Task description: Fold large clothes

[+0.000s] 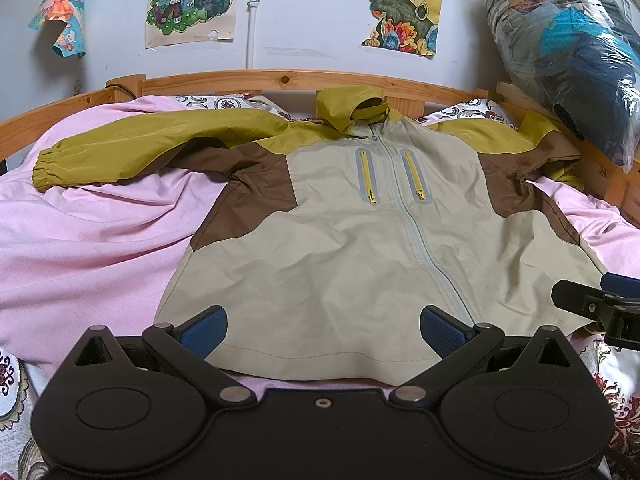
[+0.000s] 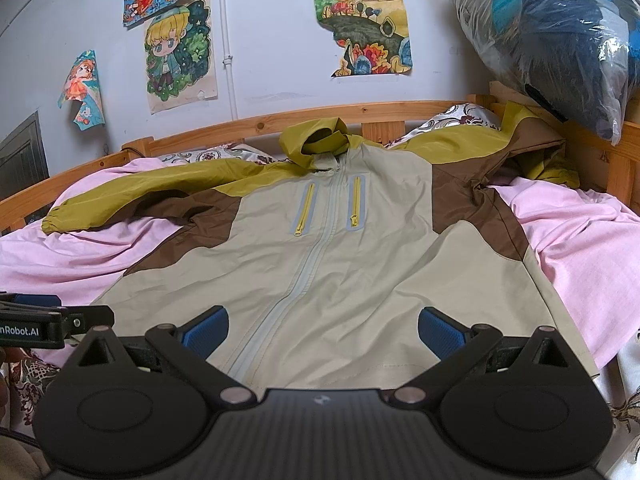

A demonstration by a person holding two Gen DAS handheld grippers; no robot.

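Here, jacket (image 1: 360, 240) flat just beyond both tools (image 1: 324, 330) (image 2: 323, 330), fingers apart, empty.

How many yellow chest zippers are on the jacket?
2: one zipper left of the centre zip, the other zipper right of it. Folds may hide more.

Black linkage arms with silver pivot pins and blue ribbed pads (image 1: 206, 330) are seen on both grippers (image 2: 323, 332).
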